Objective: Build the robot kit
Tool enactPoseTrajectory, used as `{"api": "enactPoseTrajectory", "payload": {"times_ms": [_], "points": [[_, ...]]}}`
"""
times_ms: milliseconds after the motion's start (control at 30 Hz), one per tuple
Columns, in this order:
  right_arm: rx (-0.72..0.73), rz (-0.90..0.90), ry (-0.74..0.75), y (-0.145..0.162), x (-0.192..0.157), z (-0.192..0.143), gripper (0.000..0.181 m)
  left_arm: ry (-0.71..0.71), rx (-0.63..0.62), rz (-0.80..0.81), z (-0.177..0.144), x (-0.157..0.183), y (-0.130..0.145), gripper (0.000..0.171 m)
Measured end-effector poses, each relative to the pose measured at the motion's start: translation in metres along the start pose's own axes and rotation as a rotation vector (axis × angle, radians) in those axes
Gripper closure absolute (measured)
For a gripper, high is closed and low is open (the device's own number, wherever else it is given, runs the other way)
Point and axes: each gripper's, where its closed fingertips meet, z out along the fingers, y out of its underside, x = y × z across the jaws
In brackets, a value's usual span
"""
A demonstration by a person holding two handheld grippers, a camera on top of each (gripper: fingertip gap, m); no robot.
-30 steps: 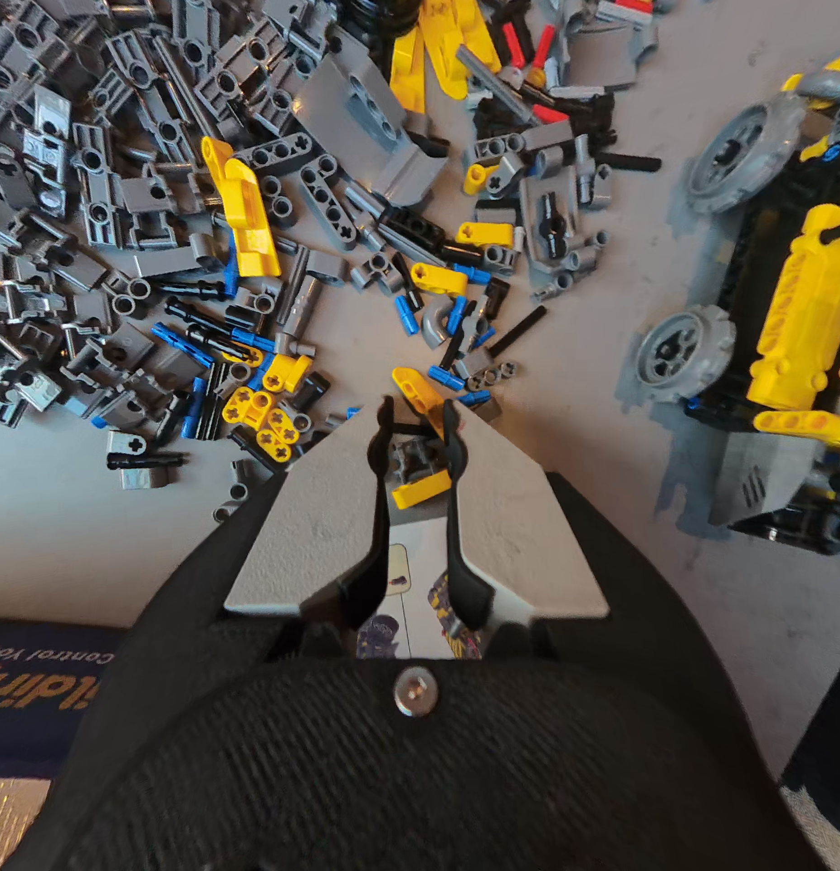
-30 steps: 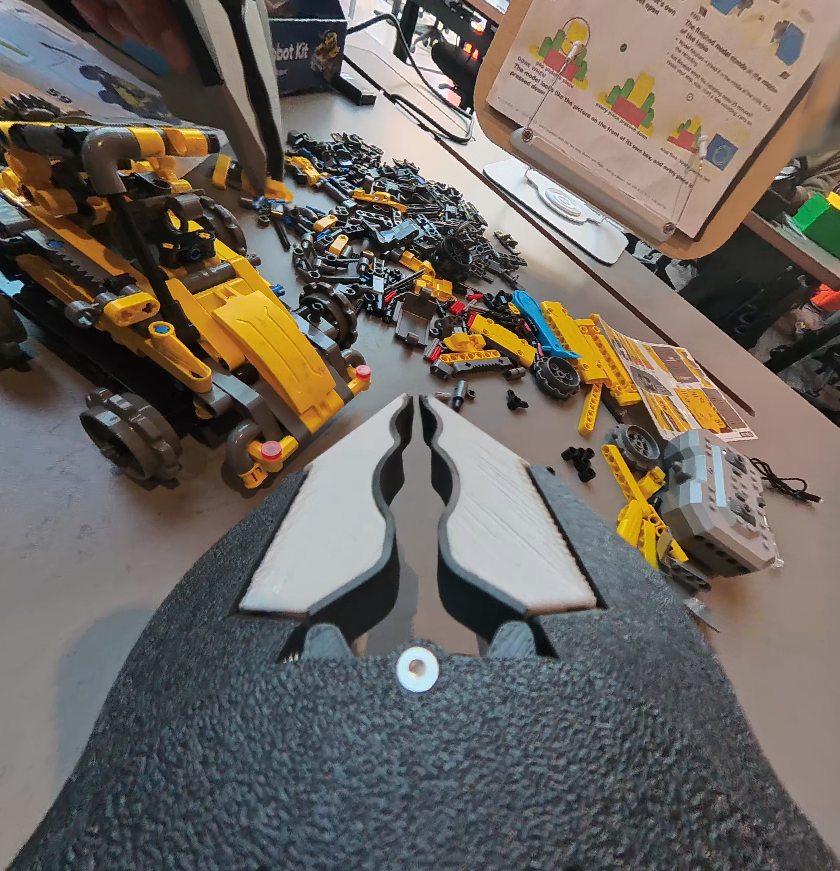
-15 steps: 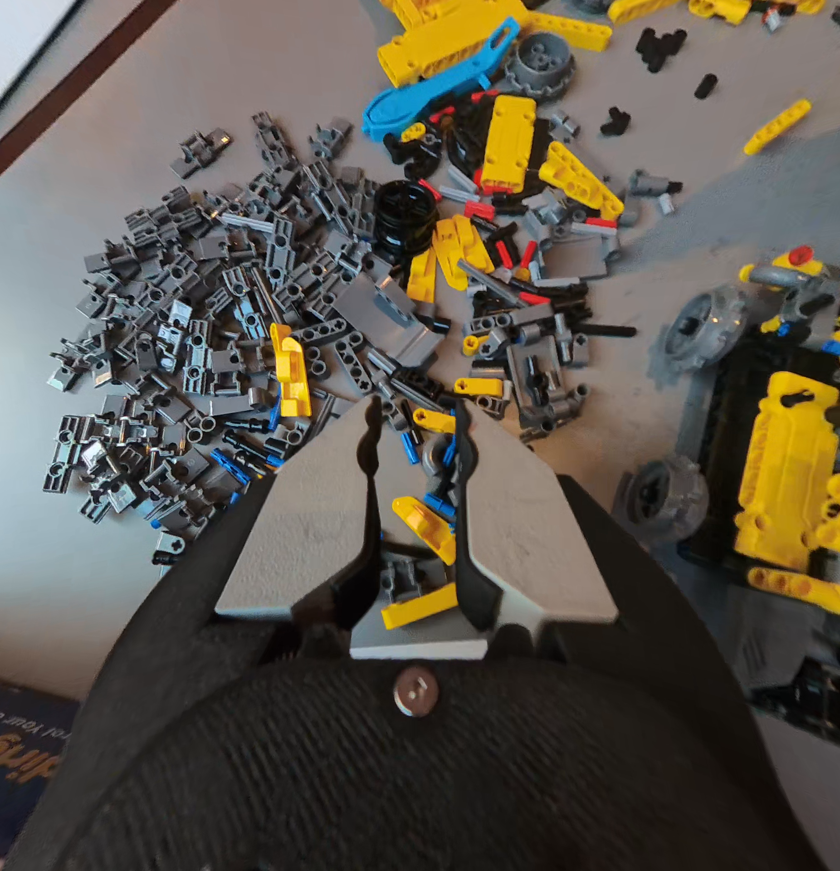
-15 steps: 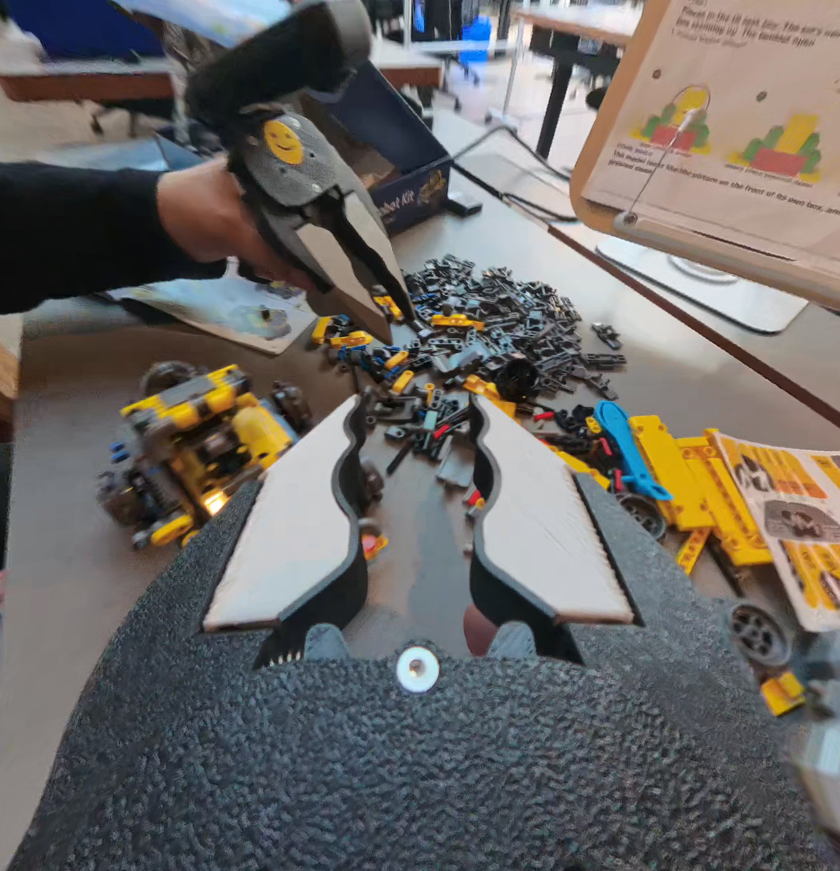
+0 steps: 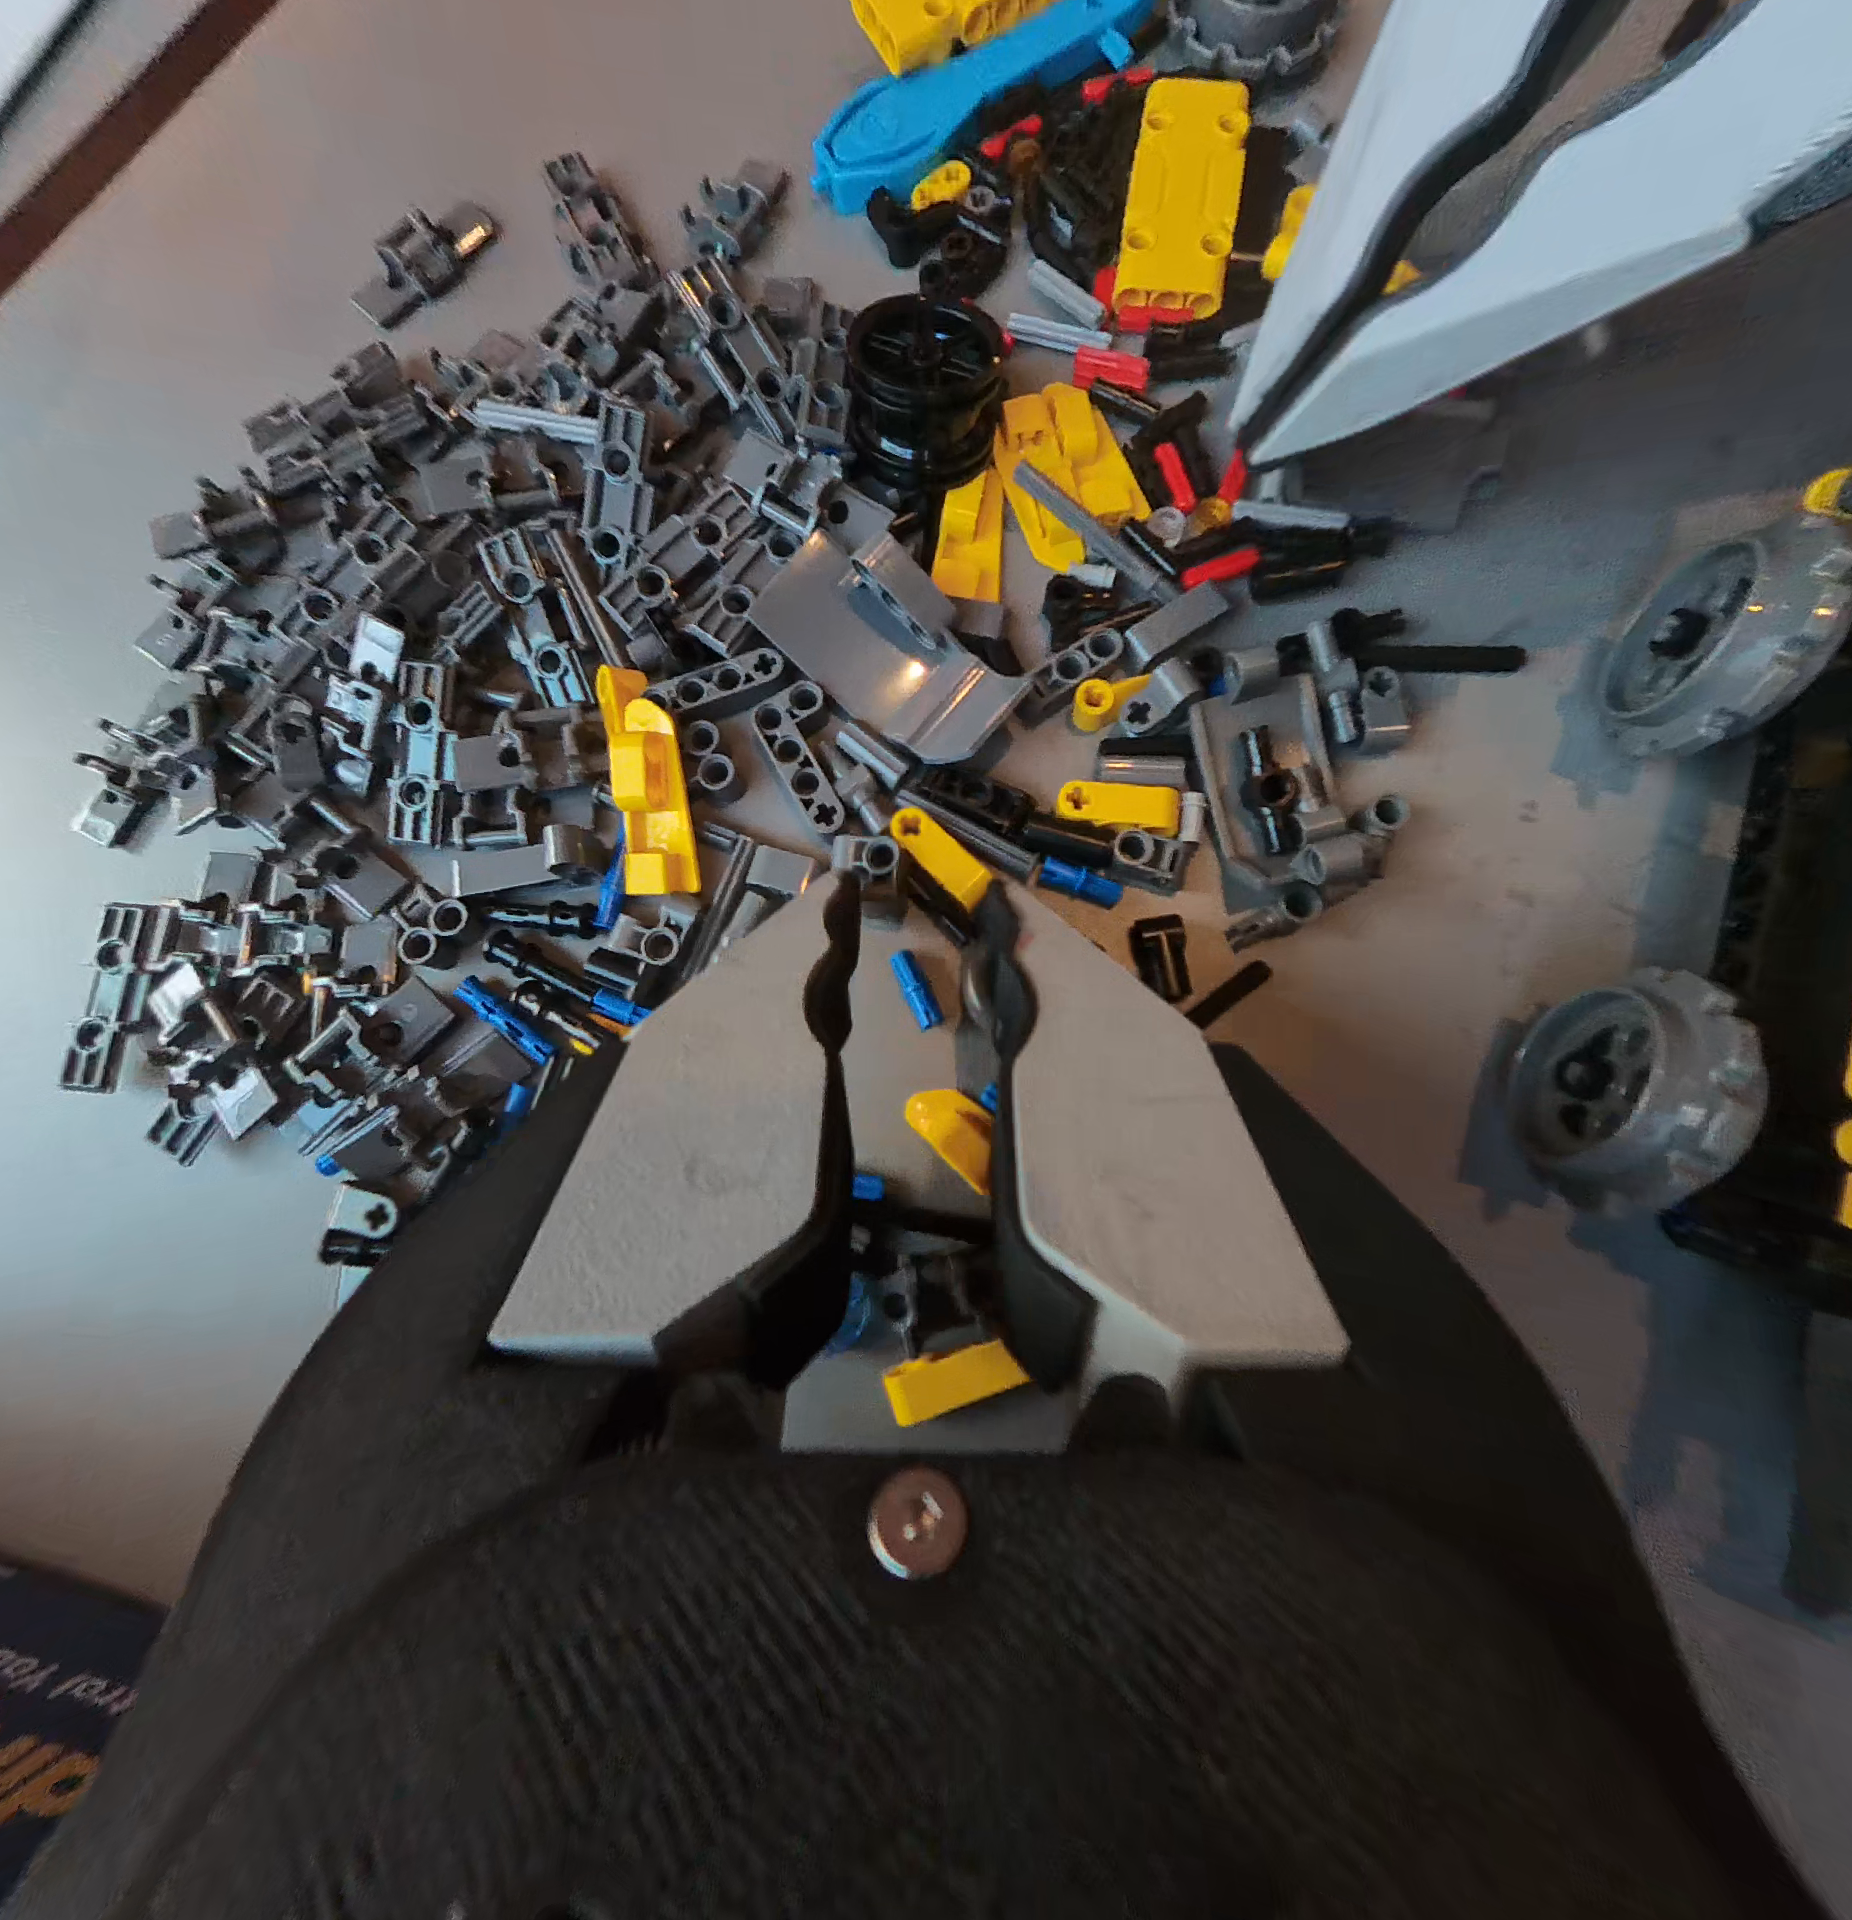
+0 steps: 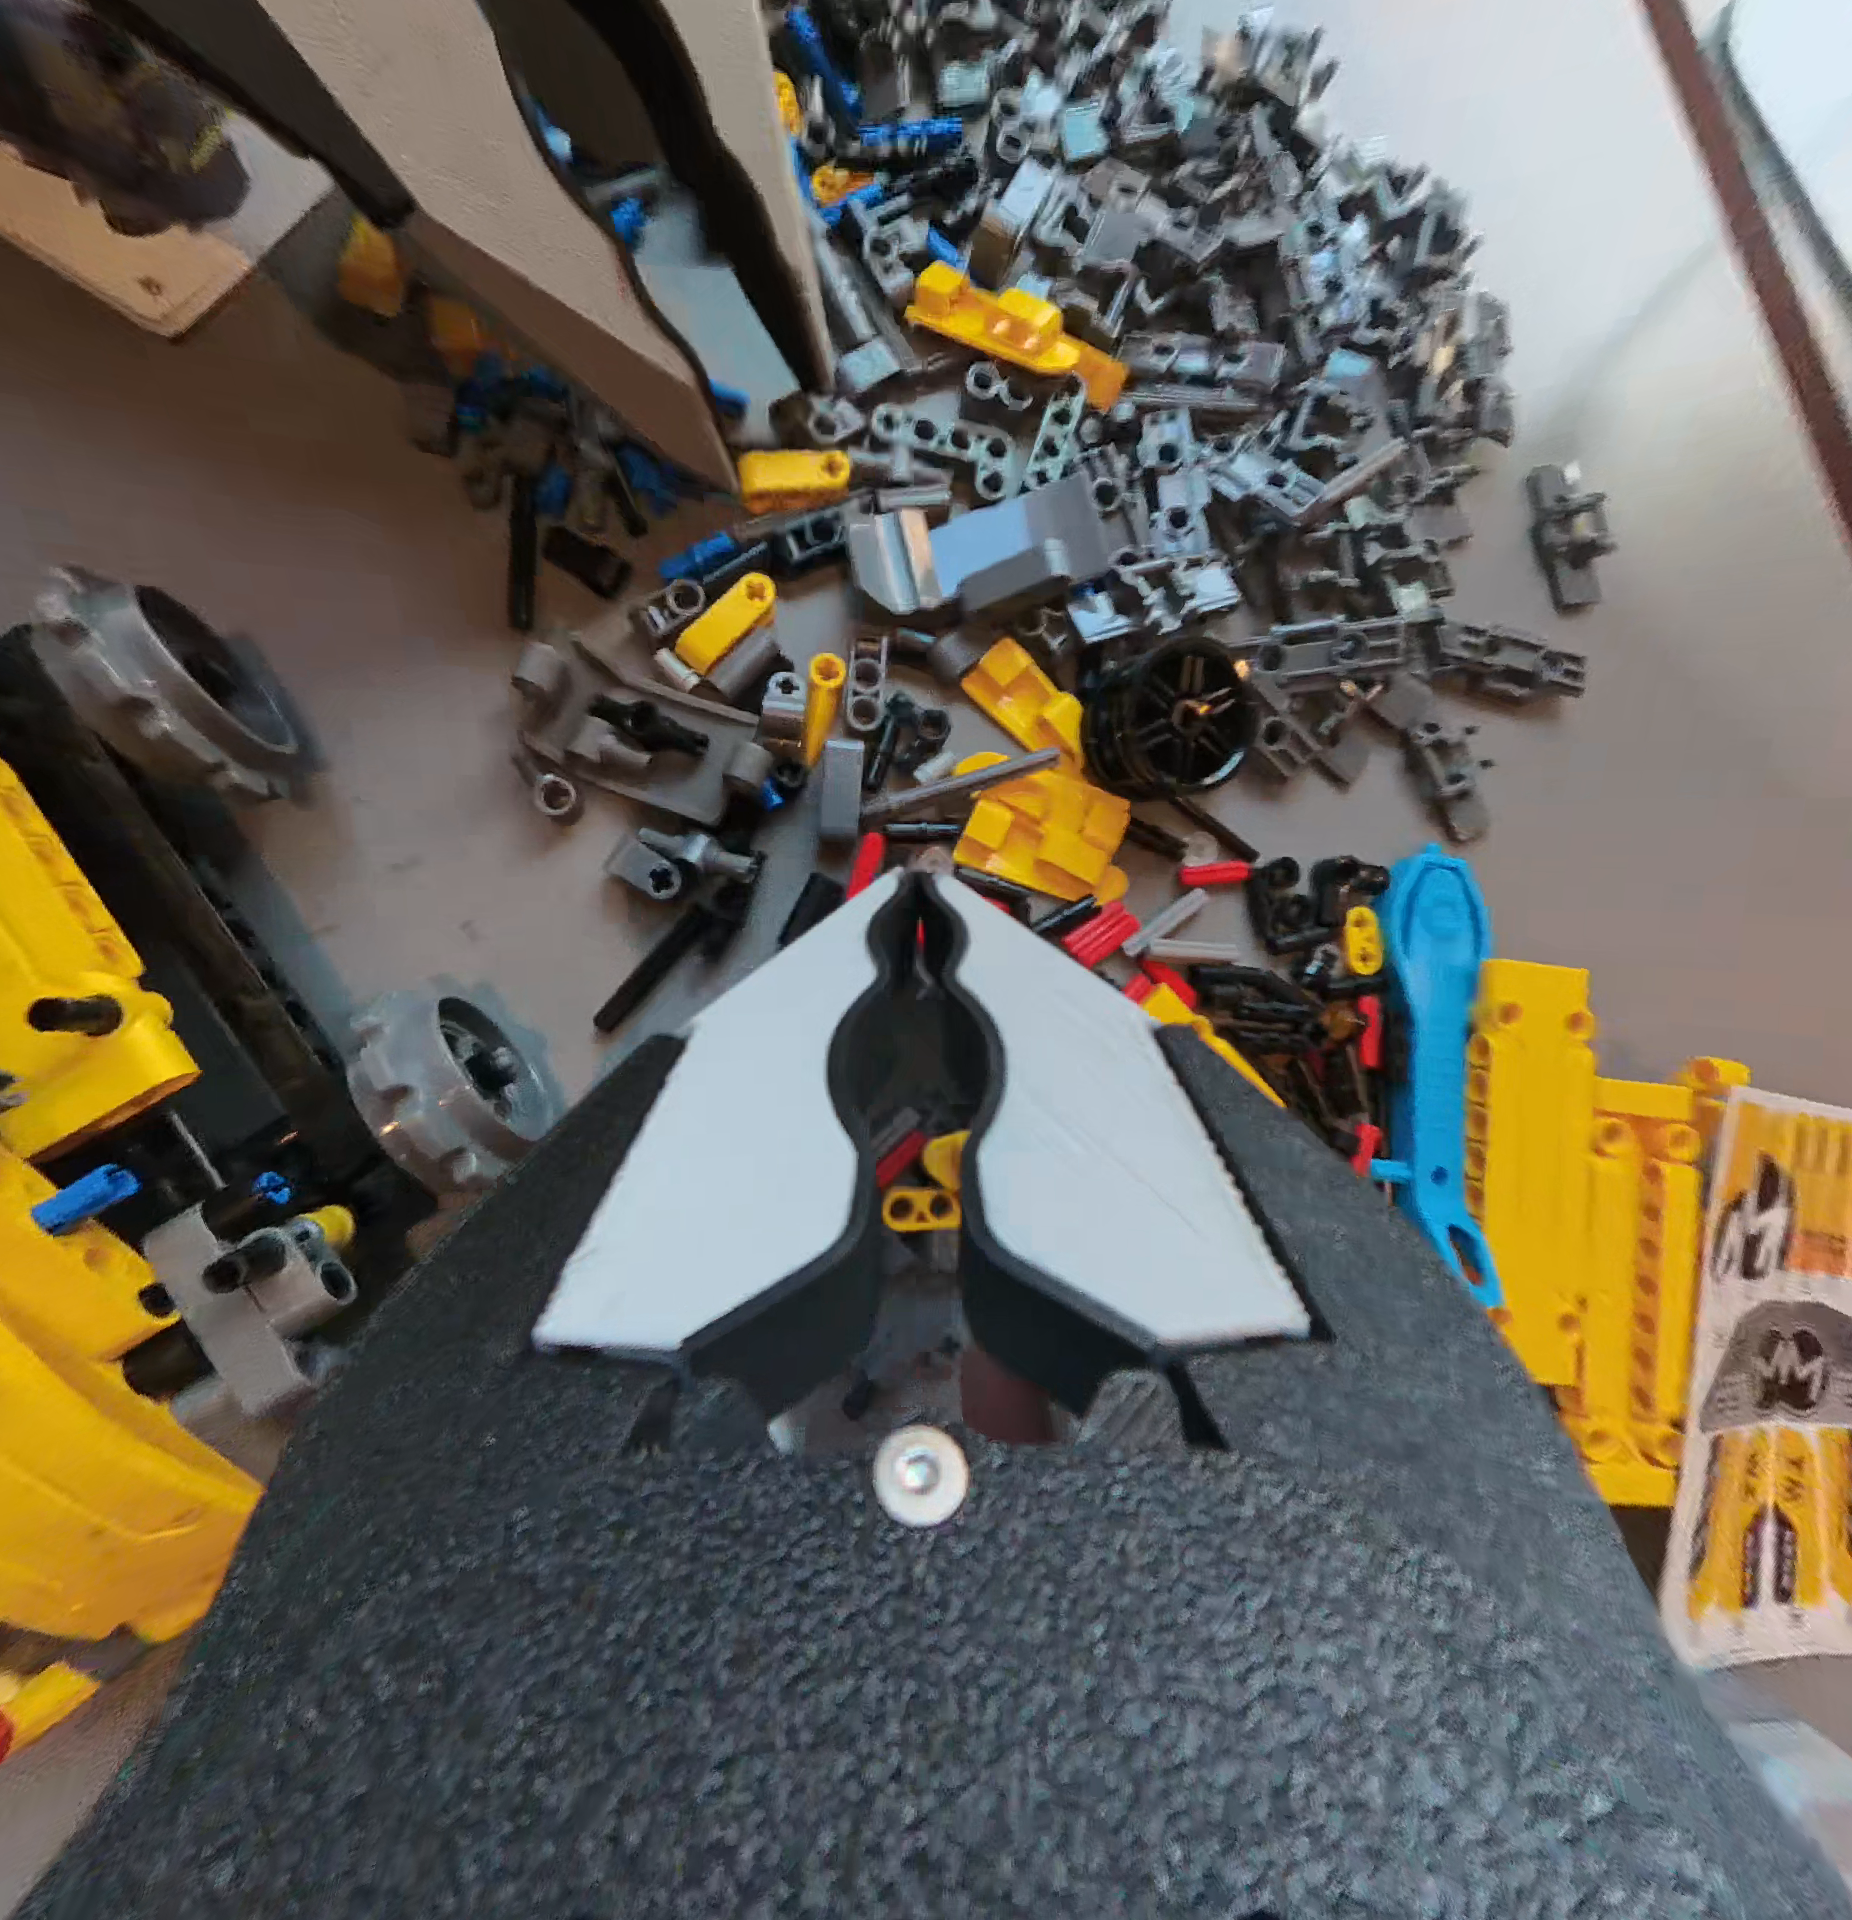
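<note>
Left wrist view: left tool (image 5: 917, 914) hovers spread over loose grey pieces (image 5: 402, 727); right tool (image 6: 917, 883), clenched empty, points into red pins (image 6: 1098, 925).

Grey table (image 5: 122, 499); loose building-toy pieces (image 5: 402, 748) heaped; part-built yellow vehicle (image 6: 49, 1299) beside.

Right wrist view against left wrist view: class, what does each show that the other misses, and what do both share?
Only the right wrist view shows the printed sheet at the right edge and the long yellow beams. Only the left wrist view shows the dark blue box corner at bottom left. Both show the grey brick pile, black wheel, blue tool, left gripper open, and right gripper shut.
</note>
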Motion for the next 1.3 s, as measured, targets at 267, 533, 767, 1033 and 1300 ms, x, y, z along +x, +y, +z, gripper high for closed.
{"api": "enactPoseTrajectory", "payload": {"times_ms": [267, 533, 767, 1033, 1300], "points": [[0.102, 0.033, -0.154, -0.014, -0.025, 0.005, 0.169, 0.044, 0.018, 0.059, -0.016, 0.012, -0.003, 0.161], [0.090, 0.056, -0.067, -0.012, -0.011, 0.013, 0.176, 0.036, -0.036, 0.031, -0.004, 0.011, 0.010, 0.160], [0.080, 0.020, -0.134, -0.011, -0.028, 0.018, 0.173, 0.021, 0.006, 0.013, -0.014, 0.006, 0.002, 0.160], [0.090, 0.092, -0.245, -0.013, -0.040, 0.019, 0.171, 0.038, -0.012, 0.010, -0.012, 0.011, 0.005, 0.159], [0.093, 0.160, -0.288, -0.011, -0.036, 0.013, 0.171, 0.035, -0.011, 0.011, -0.014, 0.010, 0.004, 0.159]]}}
